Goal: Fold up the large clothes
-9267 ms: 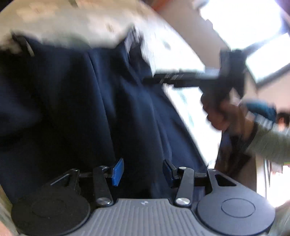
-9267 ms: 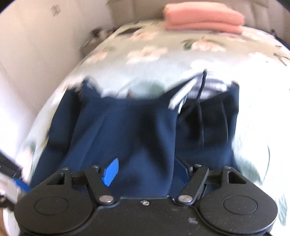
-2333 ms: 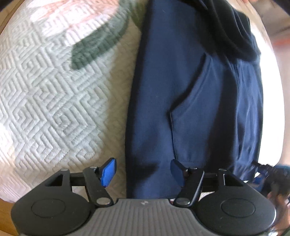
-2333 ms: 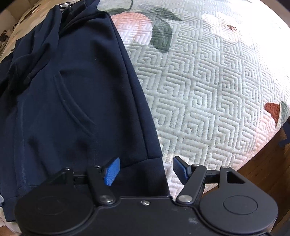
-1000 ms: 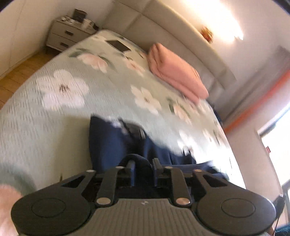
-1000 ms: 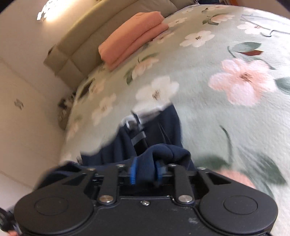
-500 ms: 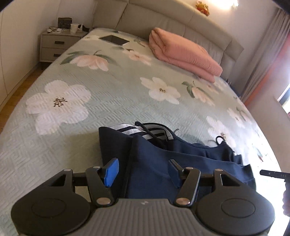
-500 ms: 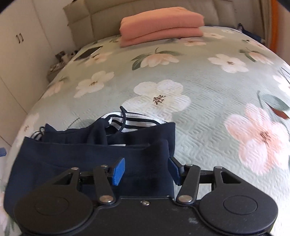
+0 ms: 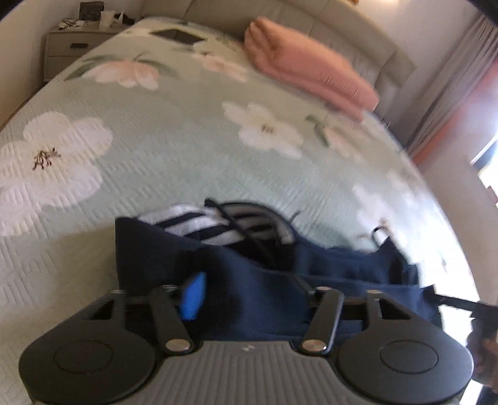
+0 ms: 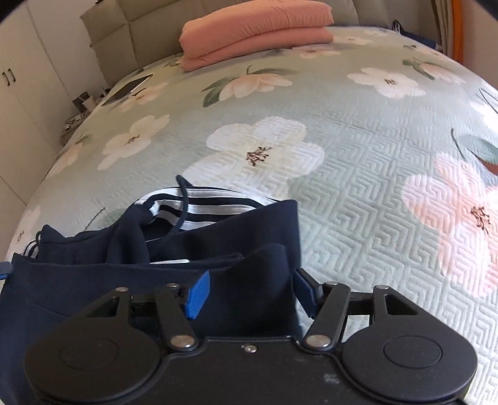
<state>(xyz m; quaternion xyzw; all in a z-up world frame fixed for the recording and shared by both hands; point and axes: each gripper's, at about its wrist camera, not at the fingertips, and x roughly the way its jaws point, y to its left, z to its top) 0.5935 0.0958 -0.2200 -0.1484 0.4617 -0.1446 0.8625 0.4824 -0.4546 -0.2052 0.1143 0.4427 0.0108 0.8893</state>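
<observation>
A navy hoodie (image 9: 326,274) lies folded on the floral bedspread (image 9: 174,146), its striped hood lining and drawstring showing at the far edge. My left gripper (image 9: 249,294) is open, its fingers straddling the hoodie's near-left folded edge. In the right wrist view the same hoodie (image 10: 130,268) lies flat, and my right gripper (image 10: 249,289) is open over its near-right corner, holding nothing. The right gripper also shows at the far right of the left wrist view (image 9: 454,303).
A folded pink blanket (image 10: 255,28) lies at the head of the bed by the padded headboard (image 9: 311,28). A tablet (image 10: 127,88) lies on the bedspread (image 10: 373,155). A nightstand (image 9: 77,46) stands far left, curtains (image 9: 451,81) on the right.
One second ago both grippers were shut on the hoodie's hem, carrying it over. They have since opened and released it folded; now both sit slightly lower and closer over the near edge.
</observation>
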